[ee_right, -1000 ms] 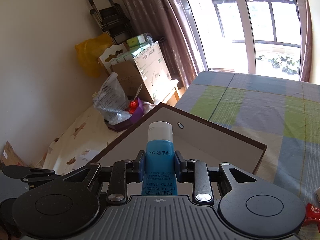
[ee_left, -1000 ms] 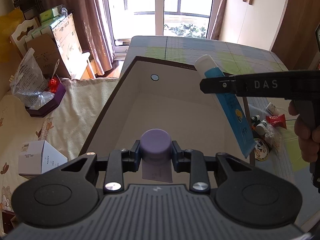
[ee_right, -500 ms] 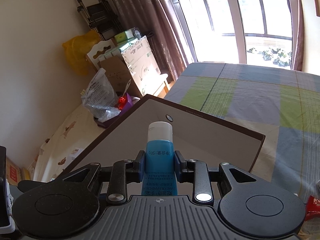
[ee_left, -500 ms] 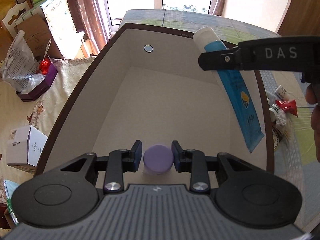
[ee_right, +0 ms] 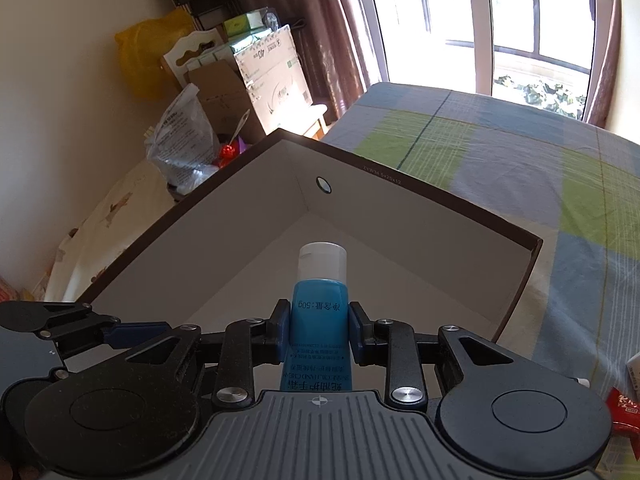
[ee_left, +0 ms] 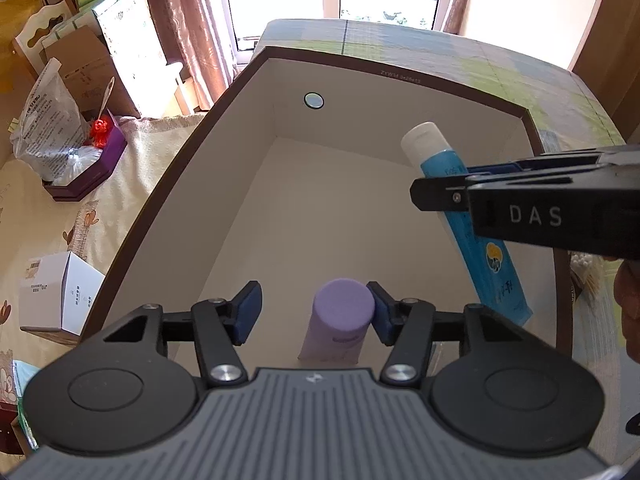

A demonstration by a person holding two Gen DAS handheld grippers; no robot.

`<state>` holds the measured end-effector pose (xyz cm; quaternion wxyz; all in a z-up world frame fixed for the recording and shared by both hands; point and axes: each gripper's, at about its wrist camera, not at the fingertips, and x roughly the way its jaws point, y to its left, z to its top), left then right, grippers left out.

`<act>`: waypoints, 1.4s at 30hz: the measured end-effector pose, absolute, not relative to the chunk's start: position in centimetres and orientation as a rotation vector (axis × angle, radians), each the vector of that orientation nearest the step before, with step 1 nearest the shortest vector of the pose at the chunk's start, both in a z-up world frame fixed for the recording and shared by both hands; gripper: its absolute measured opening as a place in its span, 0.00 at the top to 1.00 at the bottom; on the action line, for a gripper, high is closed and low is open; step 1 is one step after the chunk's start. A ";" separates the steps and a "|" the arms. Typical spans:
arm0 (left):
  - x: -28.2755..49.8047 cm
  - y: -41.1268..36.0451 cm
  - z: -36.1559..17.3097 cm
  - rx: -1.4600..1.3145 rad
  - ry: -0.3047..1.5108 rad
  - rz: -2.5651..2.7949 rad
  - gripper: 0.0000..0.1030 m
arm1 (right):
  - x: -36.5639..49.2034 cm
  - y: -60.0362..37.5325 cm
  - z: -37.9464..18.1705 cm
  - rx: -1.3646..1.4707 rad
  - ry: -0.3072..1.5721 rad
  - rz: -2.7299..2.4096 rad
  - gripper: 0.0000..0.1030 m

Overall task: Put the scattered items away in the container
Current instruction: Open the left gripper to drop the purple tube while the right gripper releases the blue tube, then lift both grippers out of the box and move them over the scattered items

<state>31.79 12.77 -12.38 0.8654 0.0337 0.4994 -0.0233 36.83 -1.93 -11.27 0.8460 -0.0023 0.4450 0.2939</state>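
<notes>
A brown-rimmed box point(ee_left: 384, 66) with a white inside lies below both grippers. My left gripper point(ee_left: 314, 314) is open inside it. A purple tube point(ee_left: 343, 314) stands cap-up on the box floor, close against the right finger and well clear of the left one. My right gripper point(ee_right: 318, 320) is shut on a blue tube point(ee_right: 318, 300) with a white cap. In the left wrist view that blue tube point(ee_left: 440, 164) hangs tilted over the box's right side, cap uppermost, with the right gripper point(ee_left: 440, 196) coming in from the right.
The box sits on a checked cloth point(ee_right: 520, 168). Left of it are a small white carton point(ee_left: 60, 296), a purple tray with a plastic bag point(ee_left: 80, 168) and stacked cardboard boxes point(ee_left: 120, 60). A red packet point(ee_right: 624, 416) lies to the right. A hand point(ee_left: 628, 304) holds the right gripper.
My left gripper went down into the box and opened, letting go of the purple tube, which now stands on the box floor. The right gripper with the blue tube came lower over the box.
</notes>
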 end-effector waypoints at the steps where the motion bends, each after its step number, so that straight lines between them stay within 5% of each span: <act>1: 31.9 12.8 -12.5 0.073 1.047 -0.045 0.45 | 36.9 -1.8 -11.5 -0.016 0.945 0.616 0.69; 3: 32.1 12.7 -12.6 0.078 1.049 -0.038 0.36 | 37.1 -1.6 -11.9 -0.040 0.958 0.606 0.69; 7: 32.5 12.6 -12.8 0.102 1.050 -0.017 0.36 | 37.3 -1.7 -12.4 -0.062 0.984 0.629 0.67; 12: 32.3 13.0 -13.2 0.109 1.065 0.005 0.36 | 36.8 -1.6 -11.6 -0.105 0.949 0.614 0.26; 20: 31.6 13.8 -13.7 0.139 1.106 0.045 0.31 | 35.1 -2.0 -11.4 -0.192 0.951 0.647 0.26; 26: 30.8 14.0 -13.4 0.153 1.132 0.067 0.19 | 33.8 -2.2 -11.3 -0.257 0.954 0.676 0.26; 28: 30.5 13.8 -13.1 0.167 1.134 0.064 0.17 | 33.3 -2.3 -11.3 -0.278 0.955 0.685 0.21; 30: 30.0 13.6 -12.9 0.187 1.137 0.067 0.15 | 32.6 -2.4 -10.9 -0.278 0.938 0.699 0.05; 42: 27.0 13.3 -10.7 0.169 1.139 0.079 0.09 | 29.6 -3.1 -8.5 -0.250 0.936 0.742 0.04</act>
